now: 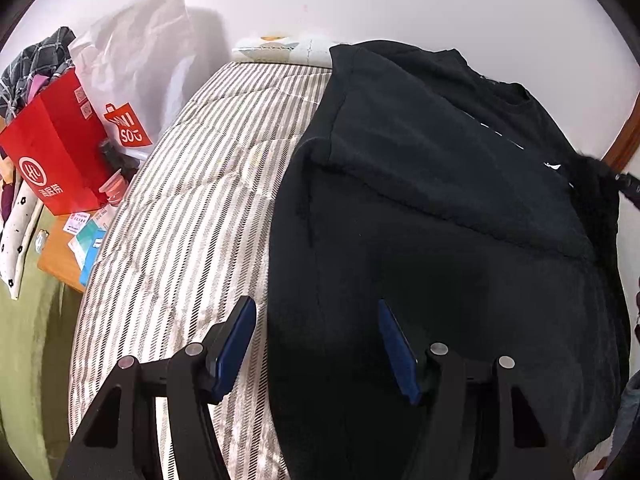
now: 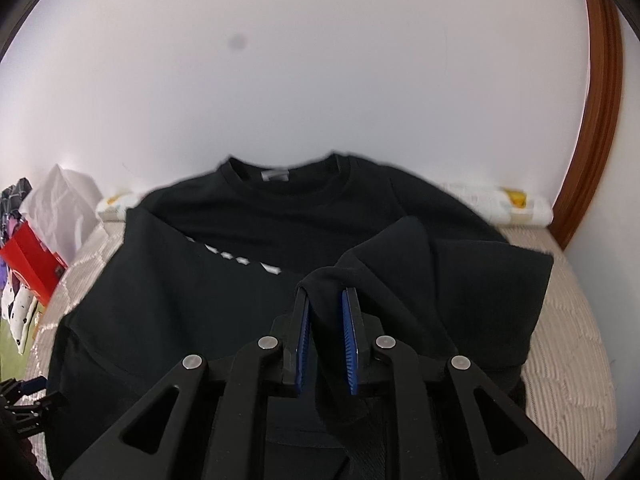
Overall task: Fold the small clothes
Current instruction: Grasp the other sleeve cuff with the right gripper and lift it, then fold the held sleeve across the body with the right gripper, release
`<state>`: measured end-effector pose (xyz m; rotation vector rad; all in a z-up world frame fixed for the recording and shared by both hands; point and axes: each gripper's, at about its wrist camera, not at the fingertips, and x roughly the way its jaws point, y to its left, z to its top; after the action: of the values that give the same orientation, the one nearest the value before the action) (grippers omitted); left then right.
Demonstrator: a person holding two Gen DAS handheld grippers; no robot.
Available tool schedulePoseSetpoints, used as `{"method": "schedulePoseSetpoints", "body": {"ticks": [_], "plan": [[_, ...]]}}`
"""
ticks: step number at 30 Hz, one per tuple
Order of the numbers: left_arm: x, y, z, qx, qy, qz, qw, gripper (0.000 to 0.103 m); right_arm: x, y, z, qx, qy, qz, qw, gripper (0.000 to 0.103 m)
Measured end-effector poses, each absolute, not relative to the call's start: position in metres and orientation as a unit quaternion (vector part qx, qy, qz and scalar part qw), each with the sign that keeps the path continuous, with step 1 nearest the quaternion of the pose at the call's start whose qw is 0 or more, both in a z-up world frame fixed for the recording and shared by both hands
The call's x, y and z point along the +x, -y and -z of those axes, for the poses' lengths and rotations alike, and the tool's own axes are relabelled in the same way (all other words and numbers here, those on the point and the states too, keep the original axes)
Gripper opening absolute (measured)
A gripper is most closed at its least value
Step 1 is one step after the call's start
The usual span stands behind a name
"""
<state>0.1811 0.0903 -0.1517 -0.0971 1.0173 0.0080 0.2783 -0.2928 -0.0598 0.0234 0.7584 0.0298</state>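
A black T-shirt (image 1: 440, 184) lies front up on the striped bedcover (image 1: 192, 208), collar toward the wall, with its left sleeve folded in over the chest. In the right wrist view the T-shirt (image 2: 248, 240) shows white print, and its right side (image 2: 480, 280) is lifted and folded inward. My right gripper (image 2: 326, 292) is shut on a bunched fold of that black cloth, which drapes over the left fingertip (image 2: 301, 300). My left gripper (image 1: 315, 302) hovers open over the shirt's lower left edge, nothing between its blue pads (image 1: 236, 344).
A red paper bag (image 1: 56, 152) and a white shopping bag (image 1: 136, 64) stand on a wooden bedside table (image 1: 60, 256) left of the bed, beside a pile of clothes (image 1: 32, 64). A white wall runs behind the bed. A wooden door frame (image 2: 596, 120) stands at right.
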Motion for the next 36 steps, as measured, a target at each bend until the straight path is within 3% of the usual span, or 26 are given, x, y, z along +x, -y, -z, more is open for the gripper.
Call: {"method": "schedulePoseSetpoints", "body": {"ticks": [3, 10, 32, 36], "plan": [[0.185, -0.085, 0.152, -0.043, -0.487, -0.001, 0.872, 0.06, 0.284, 0.299, 0.079, 0.02, -0.388, -0.014, 0.922, 0.021], [0.196, -0.07, 0.149, -0.036, -0.486, 0.006, 0.873, 0.06, 0.272, 0.317, 0.092, 0.007, -0.401, -0.005, 0.916, 0.065], [0.213, -0.054, 0.135, -0.04, -0.471, 0.011, 0.881, 0.061, 0.2, 0.418, 0.094, 0.066, -0.41, -0.007, 0.91, 0.066], [0.213, -0.056, 0.138, -0.044, -0.473, 0.01, 0.88, 0.061, 0.21, 0.397, 0.115, 0.061, -0.428, -0.039, 0.901, 0.06]]}}
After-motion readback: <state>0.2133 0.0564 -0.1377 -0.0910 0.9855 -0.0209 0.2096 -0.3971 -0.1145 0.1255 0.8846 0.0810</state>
